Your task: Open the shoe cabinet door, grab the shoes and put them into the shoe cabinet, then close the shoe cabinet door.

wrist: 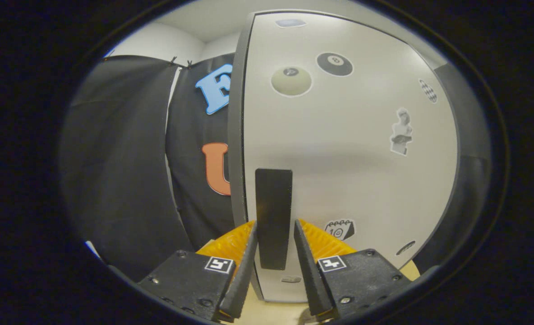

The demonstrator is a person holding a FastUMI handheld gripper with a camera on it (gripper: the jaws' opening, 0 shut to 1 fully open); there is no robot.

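Gripper view. Two fingers (273,230) reached forward from the gripper body, set apart at a moderate gap, with the dark vertical handle (273,216) of the shoe cabinet door (348,149) standing between them. Left fingertip sat right against the handle's left edge; right fingertip lay just beside its right edge, a thin strip of door showing between. Whether both actually pressed on the handle could not be told.

Handle was a flat upright bar, mounted close to the door's left edge, low on the panel. Door was pale, smooth, and faced the camera squarely; it looked closed or nearly so, with its grey side edge (236,135) visible along the left. Several stickers sat on the door: a pale ball (291,81) and a black billiard ball (334,64) high up, a small bust figure (401,132) toward the right, a calendar sticker (340,229) just right of the right finger.

Black cloth wall (122,158) hung beyond the cabinet's left side. A light-coloured floor strip (271,311) showed under the door, between the fingers.
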